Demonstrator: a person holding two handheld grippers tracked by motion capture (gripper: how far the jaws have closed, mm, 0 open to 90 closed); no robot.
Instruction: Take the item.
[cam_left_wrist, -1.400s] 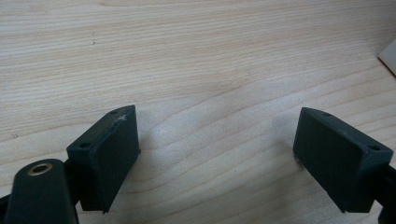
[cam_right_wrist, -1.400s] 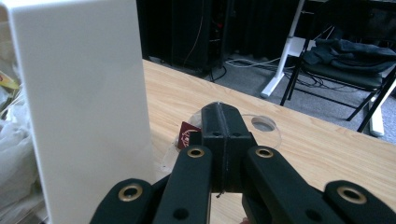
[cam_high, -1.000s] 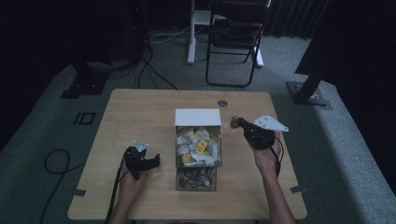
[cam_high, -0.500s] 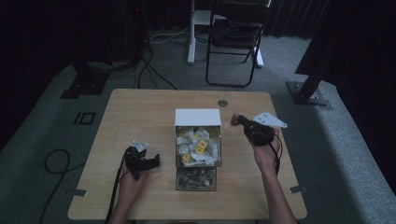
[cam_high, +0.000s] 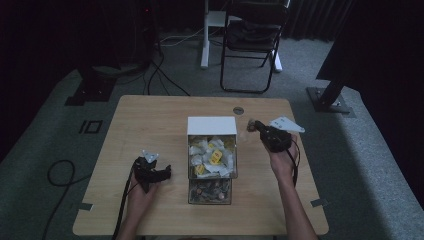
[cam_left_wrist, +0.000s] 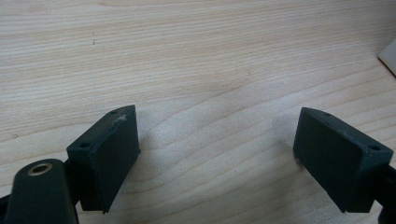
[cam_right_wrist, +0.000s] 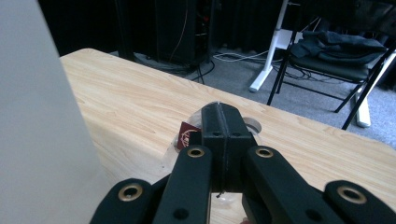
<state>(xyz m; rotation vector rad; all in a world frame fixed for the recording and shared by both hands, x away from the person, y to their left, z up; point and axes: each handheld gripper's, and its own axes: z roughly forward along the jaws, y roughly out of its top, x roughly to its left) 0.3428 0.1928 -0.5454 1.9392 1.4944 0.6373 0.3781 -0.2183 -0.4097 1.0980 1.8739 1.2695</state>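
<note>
1. Grip: right hand-held gripper (cam_high: 255, 125) clamped shut on a small clear packet (cam_right_wrist: 187, 135) with a dark red label. Pinched by the wrapper edge, so the label and most of the film stick out to one side of the jaws.
2. Packet location: in the air just above the bench (cam_high: 150, 125), right of the white drawer unit (cam_high: 211, 126), near its back corner. Not touching the unit as far as can be told.
3. Reason for the pose, as a judgement: held level with the unit's top and clear of its side wall, ready to swing over an open drawer without snagging.
4. Upper drawer (cam_high: 212, 155) pulled out toward the person, full of white and yellow sachets (cam_high: 215, 157). Lower drawer (cam_high: 210, 190) pulled out further, darker contents, too dim to name. Staggered like that so both are reachable from above.
5. Likely target: cannot tell which drawer. A dark label hints at the lower one, low confidence.
6. Left hand-held gripper (cam_high: 162, 172) parked on the bench left of the drawers, jaws wide apart, nothing between them, bare wood under the pads (cam_left_wrist: 112, 154). Probably on standby to brace the unit if it slides.
7. Risk: thin film grip, so the packet may twist or slip on a quick swing.
</note>
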